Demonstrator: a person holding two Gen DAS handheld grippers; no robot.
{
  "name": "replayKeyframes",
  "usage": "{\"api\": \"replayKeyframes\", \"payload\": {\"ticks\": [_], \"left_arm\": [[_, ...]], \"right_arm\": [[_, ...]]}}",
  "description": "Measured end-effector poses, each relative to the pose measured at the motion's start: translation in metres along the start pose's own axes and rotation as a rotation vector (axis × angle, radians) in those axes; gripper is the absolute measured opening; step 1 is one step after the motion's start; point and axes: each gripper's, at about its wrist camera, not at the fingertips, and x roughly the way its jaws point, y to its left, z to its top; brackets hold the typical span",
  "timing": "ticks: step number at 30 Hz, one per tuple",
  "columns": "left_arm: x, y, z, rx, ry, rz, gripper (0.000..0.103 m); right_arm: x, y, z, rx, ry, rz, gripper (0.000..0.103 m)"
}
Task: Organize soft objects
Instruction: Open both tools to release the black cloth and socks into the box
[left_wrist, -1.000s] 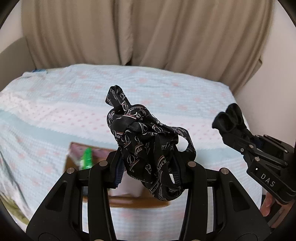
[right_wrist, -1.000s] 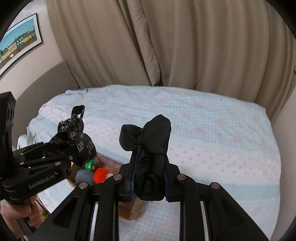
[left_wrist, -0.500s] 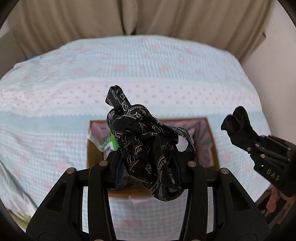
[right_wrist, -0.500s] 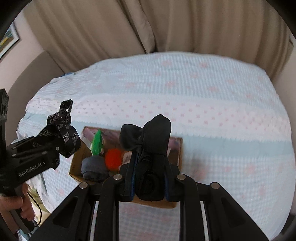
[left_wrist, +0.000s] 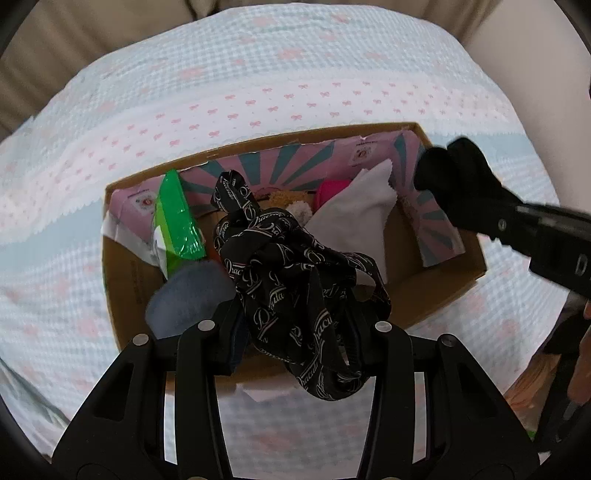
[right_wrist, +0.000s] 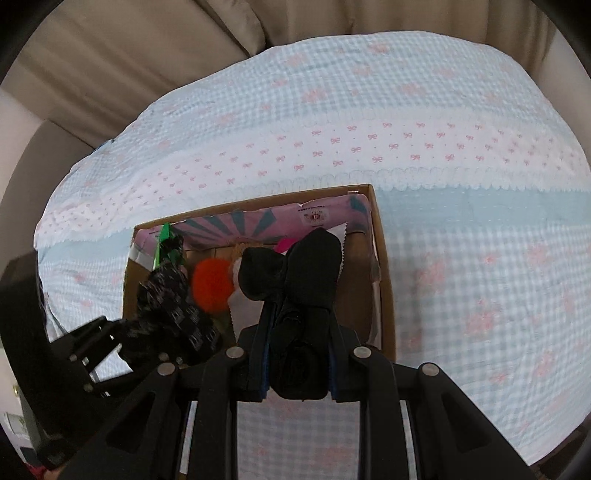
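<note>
My left gripper (left_wrist: 295, 325) is shut on a bunched black ribbon with pale script lettering (left_wrist: 288, 273), hanging over the open cardboard box (left_wrist: 125, 266). My right gripper (right_wrist: 297, 354) is shut on a rolled pair of black socks (right_wrist: 295, 273), just above the box's (right_wrist: 384, 258) near right part. In the left wrist view the right gripper (left_wrist: 480, 206) with its black socks (left_wrist: 454, 173) reaches over the box's right corner. The right wrist view shows the left gripper (right_wrist: 159, 332) and its ribbon (right_wrist: 166, 295) at the box's left side.
Inside the box lie a green packet (left_wrist: 173, 218), a grey-blue soft ball (left_wrist: 188, 295), a white cloth (left_wrist: 354, 218), a pink item (left_wrist: 328, 192), a tan fluffy thing (left_wrist: 291, 203) and an orange pompom (right_wrist: 210, 284). The box sits on a bed with a blue-and-pink bow-print cover (right_wrist: 369, 147). Beige curtains (right_wrist: 147, 48) hang behind.
Both grippers have sunk and tipped downward toward the box, which now fills the middle of each view. Each grip has stayed the same.
</note>
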Motion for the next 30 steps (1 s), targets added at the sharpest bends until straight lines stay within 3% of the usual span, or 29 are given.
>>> {"api": "replayKeyframes", "payload": {"ticks": [2,3,4,5,6,7,8,9,10,11,12,23,30], "left_arm": [[-0.001,0.001,0.002,0.017,-0.006,-0.028,0.04],[-0.002,0.002,0.003,0.023,-0.009,-0.043,0.048],[-0.002,0.001,0.005,0.03,-0.008,-0.046,0.065],[-0.003,0.001,0.006,0.038,-0.011,-0.037,0.075],[-0.004,0.0,0.007,0.047,-0.019,-0.021,0.096],[-0.005,0.0,0.007,0.054,-0.027,-0.006,0.103],[-0.006,0.001,0.008,0.057,-0.03,0.004,0.103],[-0.005,0.002,0.008,0.058,-0.019,0.007,0.103],[-0.005,0.003,0.008,0.055,-0.009,0.009,0.103],[-0.005,0.005,0.006,0.051,-0.002,0.016,0.103],[-0.006,0.007,0.004,0.045,-0.002,0.02,0.103],[-0.041,0.019,-0.013,-0.037,-0.038,0.036,0.103],[-0.103,0.011,-0.017,-0.074,-0.105,0.06,0.103]], "right_arm": [[0.003,0.001,0.003,0.007,0.004,0.017,0.021],[0.005,0.0,0.005,0.014,0.01,0.03,0.021],[0.006,0.001,0.007,0.018,0.017,0.044,0.021],[0.006,0.001,0.009,0.022,0.024,0.055,0.021],[0.006,0.002,0.011,0.022,0.026,0.056,0.023],[0.006,0.004,0.013,0.019,0.029,0.056,0.025],[0.007,0.005,0.015,0.015,0.037,0.06,0.033],[0.009,0.005,0.016,0.013,0.046,0.061,0.051],[0.01,0.005,0.016,0.013,0.054,0.059,0.062],[0.011,0.005,0.016,0.014,0.064,0.058,0.087],[0.011,0.005,0.015,0.016,0.069,0.059,0.101],[-0.019,0.005,0.002,0.014,0.01,0.043,0.102],[-0.067,0.011,-0.003,-0.016,-0.06,0.042,0.102]]}}
